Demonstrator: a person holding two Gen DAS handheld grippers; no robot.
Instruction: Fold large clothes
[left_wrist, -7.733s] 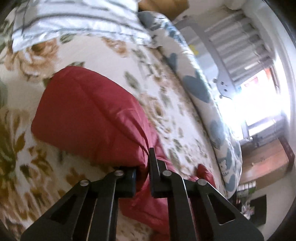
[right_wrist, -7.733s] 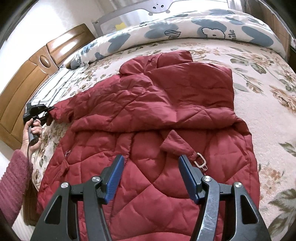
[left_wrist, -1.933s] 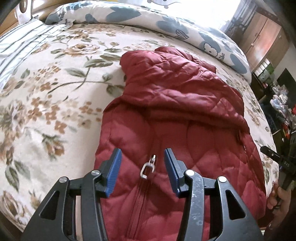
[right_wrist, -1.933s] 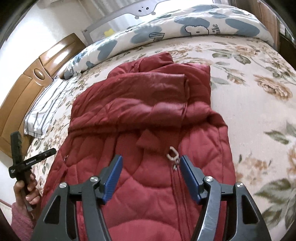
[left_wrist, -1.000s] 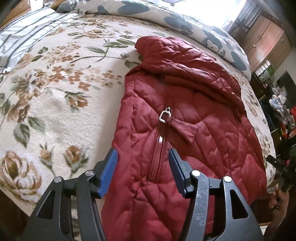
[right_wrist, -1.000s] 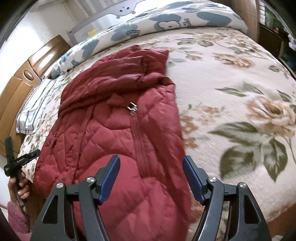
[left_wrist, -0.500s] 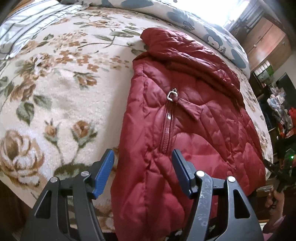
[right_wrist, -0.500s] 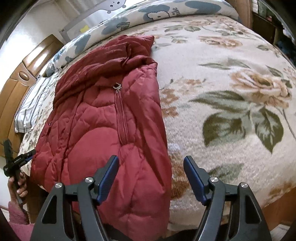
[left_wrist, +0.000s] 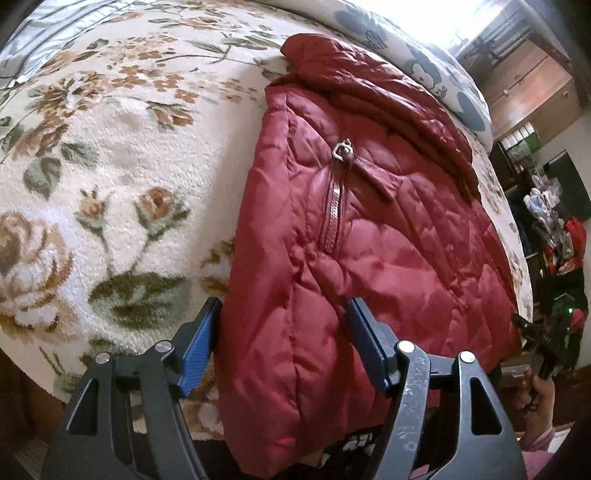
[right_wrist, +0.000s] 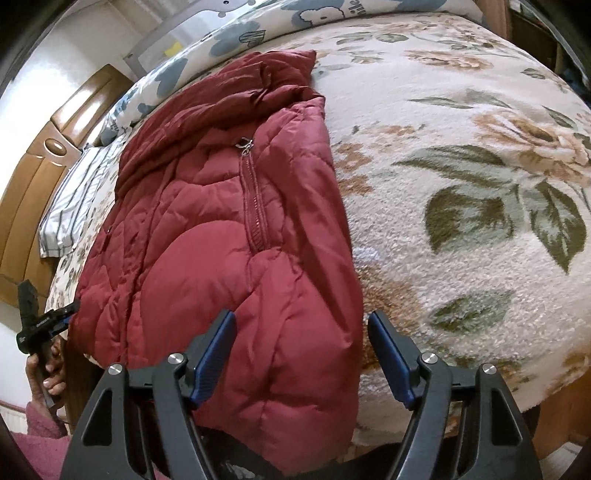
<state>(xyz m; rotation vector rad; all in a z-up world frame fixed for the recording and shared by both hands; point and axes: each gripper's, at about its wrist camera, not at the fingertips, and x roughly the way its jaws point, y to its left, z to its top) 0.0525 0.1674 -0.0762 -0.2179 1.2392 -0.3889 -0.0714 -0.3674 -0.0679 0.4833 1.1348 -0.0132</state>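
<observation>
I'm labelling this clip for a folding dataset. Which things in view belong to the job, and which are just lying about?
Job:
- red quilted jacket
- left claw, opening around the hem
- right claw, open

Lying about:
- floral blanket
- bear-print duvet
- striped pillow
- wooden headboard

We hold both claws angled steeply downward. Our left claw (left_wrist: 284, 343) is opening, its blue pads (left_wrist: 195, 350) clear of any contact. Our right claw (right_wrist: 301, 354) stands wide, nothing pressed between its pads (right_wrist: 214, 358).
</observation>
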